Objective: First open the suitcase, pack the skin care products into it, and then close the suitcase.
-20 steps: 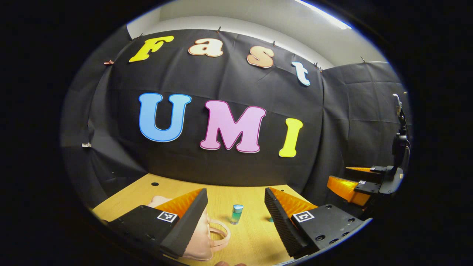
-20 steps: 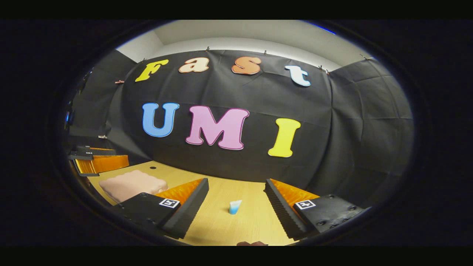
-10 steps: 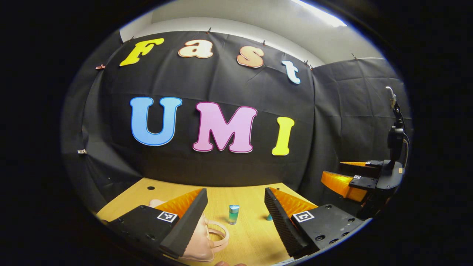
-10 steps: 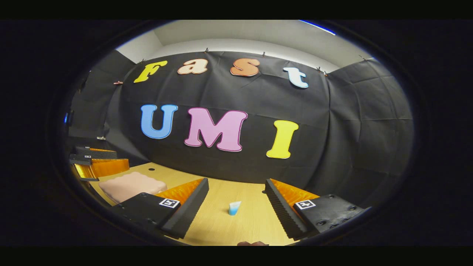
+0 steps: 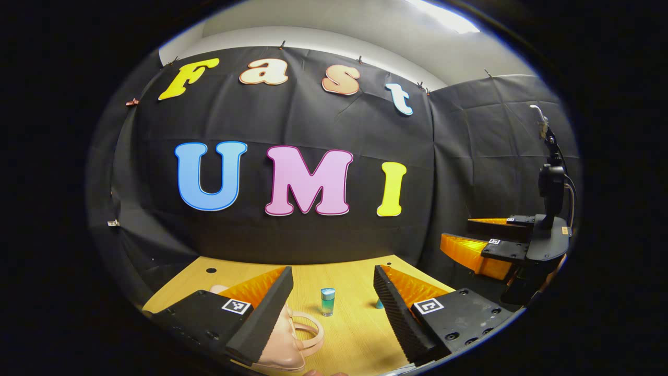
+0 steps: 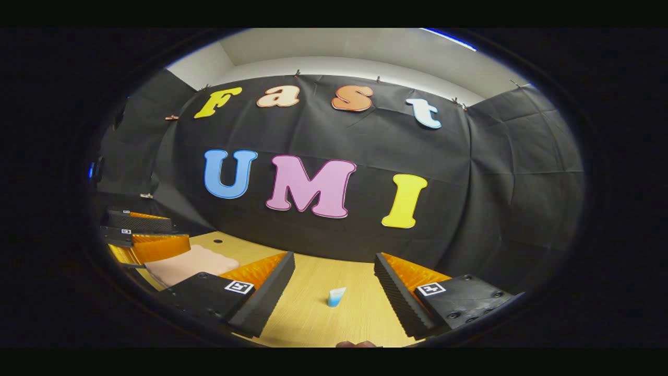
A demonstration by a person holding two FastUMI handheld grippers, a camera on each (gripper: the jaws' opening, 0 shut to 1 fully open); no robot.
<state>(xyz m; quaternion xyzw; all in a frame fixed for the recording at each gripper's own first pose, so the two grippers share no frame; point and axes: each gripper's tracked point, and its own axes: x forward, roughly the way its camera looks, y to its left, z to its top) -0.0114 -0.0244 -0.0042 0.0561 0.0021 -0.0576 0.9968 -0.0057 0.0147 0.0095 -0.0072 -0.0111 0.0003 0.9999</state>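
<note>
A pale pink suitcase (image 5: 284,342) with a loop handle lies shut on the wooden table (image 5: 344,339), partly behind my left gripper's left finger; it also lies at the left (image 6: 190,261) in the right gripper view. A small blue-green bottle (image 5: 327,302) stands upright ahead of my left gripper (image 5: 333,277), which is open and holds nothing. A small blue and white tube (image 6: 335,296) stands ahead of my right gripper (image 6: 334,261), also open. A bit of that tube (image 5: 379,304) peeks beside the left gripper's right finger. Both grippers hover above the table.
The table's far edge meets the black cloth wall. A small round hole (image 5: 211,270) sits in the tabletop's far left corner. The other gripper (image 5: 501,243) hangs at the right in the left gripper view, and at the left edge (image 6: 141,237) in the right gripper view.
Both grippers have drifted slightly; the left gripper view has turned a little to the right, and the other gripper has risen in it. Nothing was grasped or moved.
</note>
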